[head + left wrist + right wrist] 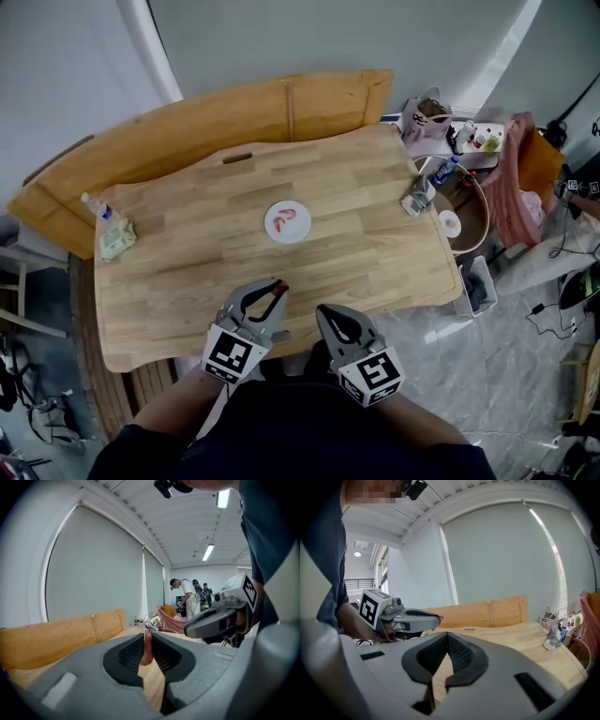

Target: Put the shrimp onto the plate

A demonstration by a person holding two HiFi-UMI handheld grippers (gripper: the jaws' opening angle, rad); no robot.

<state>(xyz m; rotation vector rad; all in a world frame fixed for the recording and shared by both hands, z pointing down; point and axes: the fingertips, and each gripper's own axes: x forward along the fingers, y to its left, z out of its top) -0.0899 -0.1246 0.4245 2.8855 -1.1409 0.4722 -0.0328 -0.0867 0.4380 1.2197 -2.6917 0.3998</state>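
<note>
Over the wooden worktop's (pixel 187 272) near edge, held in the left gripper's (pixel 277 289) pinching jaws: a shrimp (pixel 147 649), showing only as a pink sliver. Alongside, the right gripper (pixel 325 315), jaws pressed together on nothing. At mid-worktop, a white plate (pixel 272 231) with a second shrimp (pixel 290 219). Beyond, grey blinds (pixel 501 559). Bottle (pixel 97 207) labels too small to read.

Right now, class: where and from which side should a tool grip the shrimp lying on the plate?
Grip the shrimp across its curved middle, probably from straight above: it lies flat on the plate, so only its sides are open.
</note>
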